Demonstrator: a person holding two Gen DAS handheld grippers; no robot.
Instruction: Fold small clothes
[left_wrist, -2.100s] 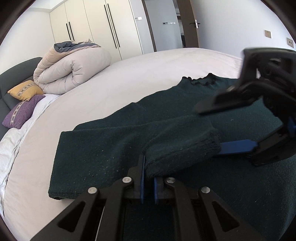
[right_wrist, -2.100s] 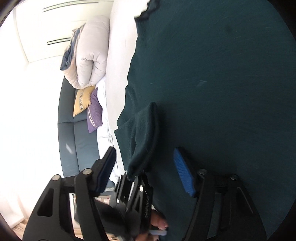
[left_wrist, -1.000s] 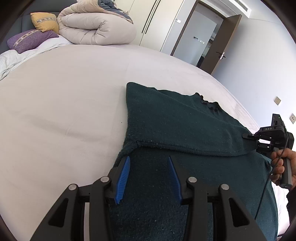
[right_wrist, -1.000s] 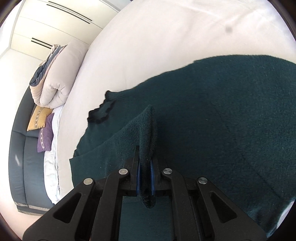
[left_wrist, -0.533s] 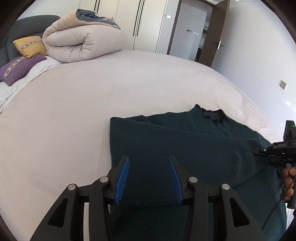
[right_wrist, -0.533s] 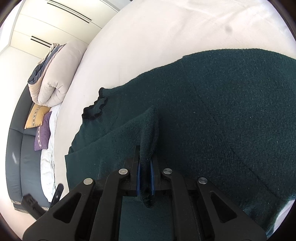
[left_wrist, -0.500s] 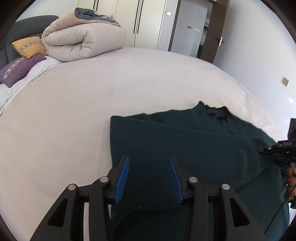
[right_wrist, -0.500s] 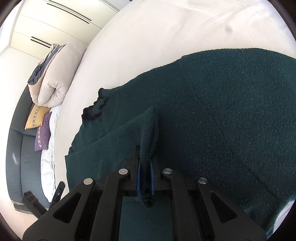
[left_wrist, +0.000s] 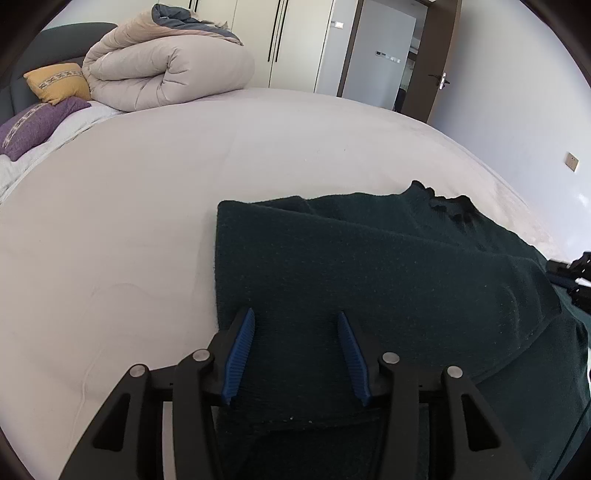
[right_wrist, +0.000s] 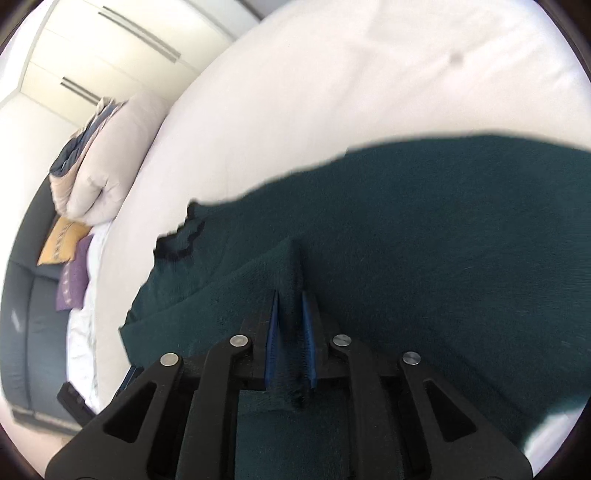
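Note:
A dark green knit sweater (left_wrist: 369, 266) lies on the white bed (left_wrist: 147, 192), its dark frilled collar (left_wrist: 452, 206) at the far right. One sleeve is folded across the body. My left gripper (left_wrist: 295, 332) is open and empty, low over the sweater's near left part. My right gripper (right_wrist: 290, 314) is shut on the sleeve cuff (right_wrist: 288, 269) and holds it a little above the sweater's body (right_wrist: 443, 240). The right gripper also shows at the right edge of the left wrist view (left_wrist: 572, 273).
A rolled beige duvet (left_wrist: 166, 70) lies at the head of the bed, with a yellow cushion (left_wrist: 59, 83) and a purple cushion (left_wrist: 33, 123) beside it against a dark headboard. White wardrobes (left_wrist: 295, 44) and an open door (left_wrist: 436, 62) stand beyond the bed.
The left gripper let go of the sleeve and opened, then drew back over the sweater's near left part. The right gripper shut on the cuff and still holds it, shifting slightly.

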